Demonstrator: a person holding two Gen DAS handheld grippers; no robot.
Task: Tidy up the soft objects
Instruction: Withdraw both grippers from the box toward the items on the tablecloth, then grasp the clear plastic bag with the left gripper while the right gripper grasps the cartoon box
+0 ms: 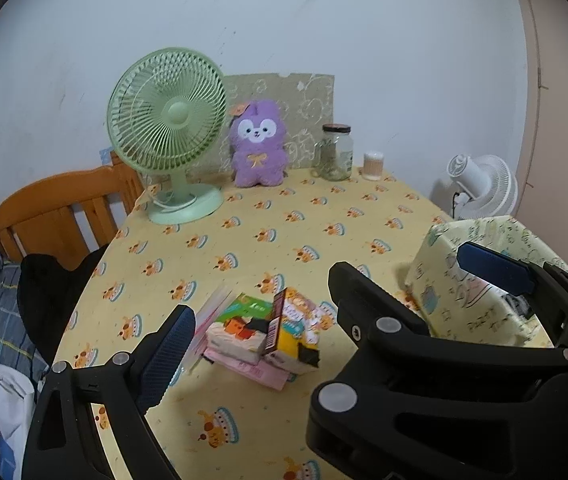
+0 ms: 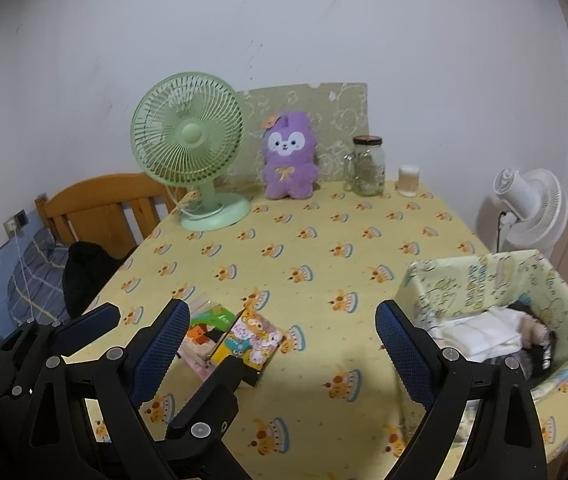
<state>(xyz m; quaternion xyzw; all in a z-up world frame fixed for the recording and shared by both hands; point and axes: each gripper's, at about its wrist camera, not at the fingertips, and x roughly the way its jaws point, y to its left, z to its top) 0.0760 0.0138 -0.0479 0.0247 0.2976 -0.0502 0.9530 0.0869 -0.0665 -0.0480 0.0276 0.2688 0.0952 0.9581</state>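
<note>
A small stack of tissue packs (image 1: 262, 336) lies near the front of the yellow tablecloth (image 1: 284, 232); it also shows in the right wrist view (image 2: 228, 336). A fabric storage bin (image 2: 495, 312) stands at the right, holding white cloth (image 2: 479, 336) and other soft items. My left gripper (image 1: 260, 312) is open and empty, its jaws on either side of the packs and above them. My right gripper (image 2: 284, 340) is open and empty, just right of the packs and left of the bin. The left gripper's fingers (image 2: 88, 322) show at the lower left of the right wrist view.
A purple plush toy (image 1: 258, 144) sits at the back of the table beside a green desk fan (image 1: 168, 132), a glass jar (image 1: 333, 152) and a small container (image 1: 372, 165). A white fan (image 1: 479, 188) stands beyond the right edge. A wooden chair (image 1: 60, 208) is at left.
</note>
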